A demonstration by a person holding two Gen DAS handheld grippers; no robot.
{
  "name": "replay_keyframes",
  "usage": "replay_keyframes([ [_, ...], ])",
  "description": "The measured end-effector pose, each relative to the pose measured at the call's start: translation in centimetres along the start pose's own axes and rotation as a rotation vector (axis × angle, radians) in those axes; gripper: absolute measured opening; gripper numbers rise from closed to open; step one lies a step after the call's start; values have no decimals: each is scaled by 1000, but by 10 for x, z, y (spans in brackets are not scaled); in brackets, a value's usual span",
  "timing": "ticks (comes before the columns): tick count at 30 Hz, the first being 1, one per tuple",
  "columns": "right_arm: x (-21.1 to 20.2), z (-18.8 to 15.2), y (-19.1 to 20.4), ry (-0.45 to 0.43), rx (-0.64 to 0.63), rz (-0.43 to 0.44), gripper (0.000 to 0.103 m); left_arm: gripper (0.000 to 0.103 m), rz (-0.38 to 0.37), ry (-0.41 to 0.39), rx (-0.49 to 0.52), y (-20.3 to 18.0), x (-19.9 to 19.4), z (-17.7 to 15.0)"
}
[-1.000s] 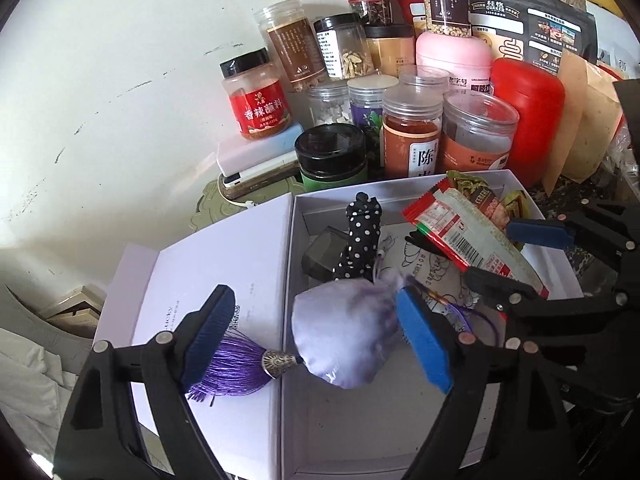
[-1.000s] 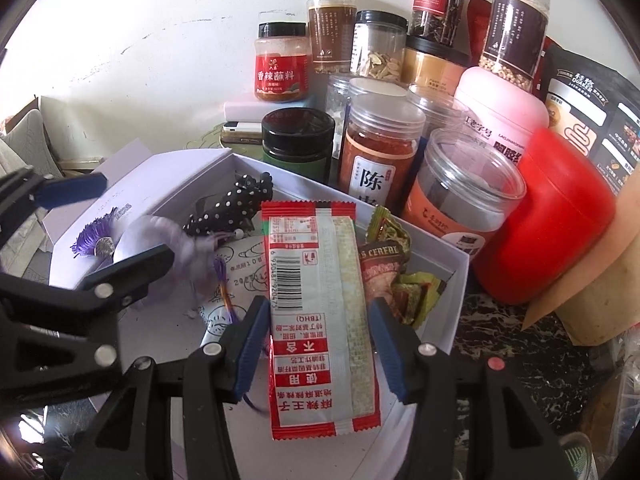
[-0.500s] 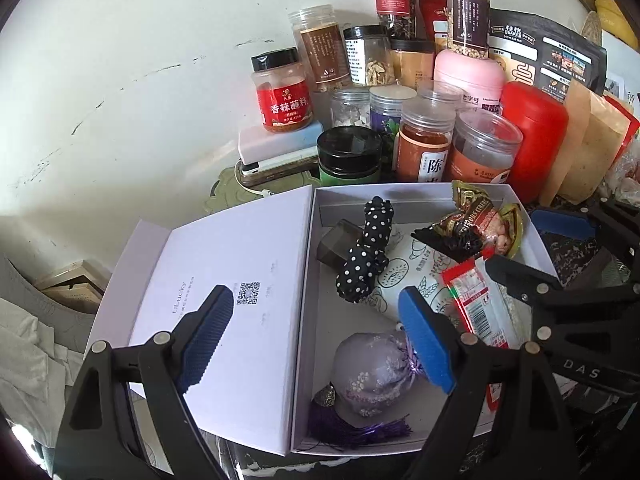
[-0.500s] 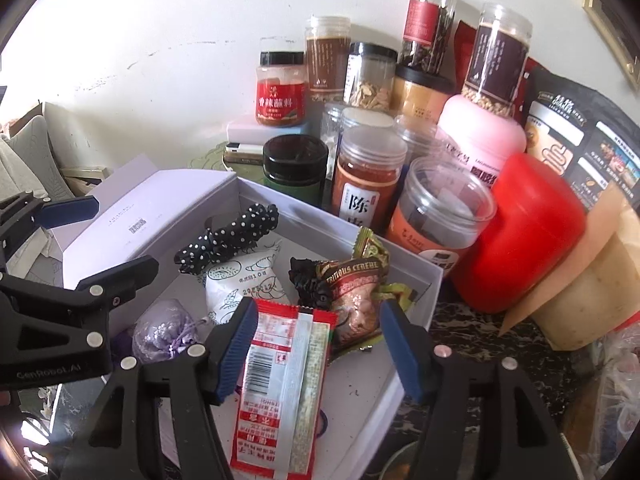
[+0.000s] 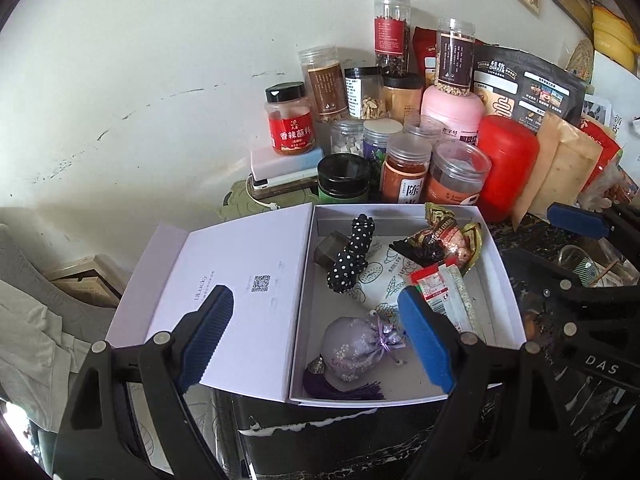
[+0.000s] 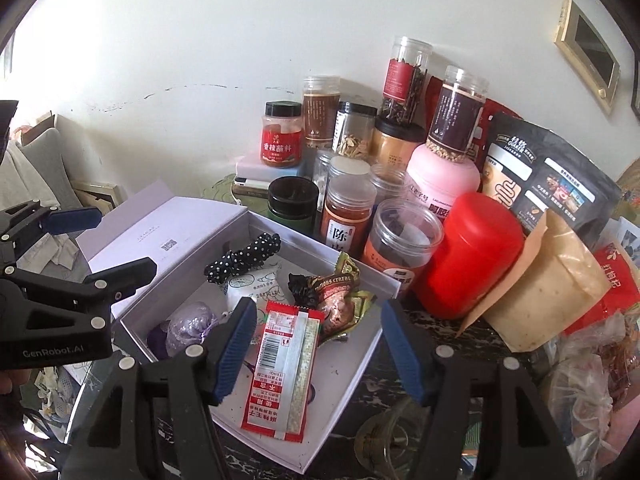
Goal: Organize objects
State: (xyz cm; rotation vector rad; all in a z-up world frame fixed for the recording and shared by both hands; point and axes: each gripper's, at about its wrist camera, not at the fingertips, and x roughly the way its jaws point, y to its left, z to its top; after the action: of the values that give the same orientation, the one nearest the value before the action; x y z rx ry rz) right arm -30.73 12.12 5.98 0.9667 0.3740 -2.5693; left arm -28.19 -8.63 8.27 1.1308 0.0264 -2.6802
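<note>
Box (image 5: 500, 264) now holds both dropped items: the purple pouch (image 5: 356, 348) lies in its near corner and the red packet (image 6: 284, 372) by its right wall, where a second ago each sat between jaws. Left gripper (image 5: 316, 340) is wide and empty; right gripper (image 6: 316, 352) has just been opening, nothing gripped. Both have pulled up off the box. Likely only closing the lid (image 5: 240, 280) remains.

Matt white card box (image 5: 505, 292); glossy plastic packet (image 6: 284, 372); embroidered cloth pouch (image 5: 352, 346); clear plastic jars (image 5: 456, 176); polished dark stone tabletop (image 5: 340, 448).
</note>
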Motion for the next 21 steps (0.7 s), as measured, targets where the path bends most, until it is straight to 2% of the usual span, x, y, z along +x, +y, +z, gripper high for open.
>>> replay_keyframes([
  [6,-34,-3,1,-36,-11,-6,65,84,-3,-35,1,-6,-42,-2],
  [12,-68,-12,3,-55,-25,-20,66,84,1,-30,11,-15,-75,-11],
  [15,-80,-17,1,-55,-23,-15,69,84,-3,-17,6,-21,-93,-15],
  [21,-111,-30,0,-86,-20,-24,70,84,4,-51,18,-33,-135,-25],
])
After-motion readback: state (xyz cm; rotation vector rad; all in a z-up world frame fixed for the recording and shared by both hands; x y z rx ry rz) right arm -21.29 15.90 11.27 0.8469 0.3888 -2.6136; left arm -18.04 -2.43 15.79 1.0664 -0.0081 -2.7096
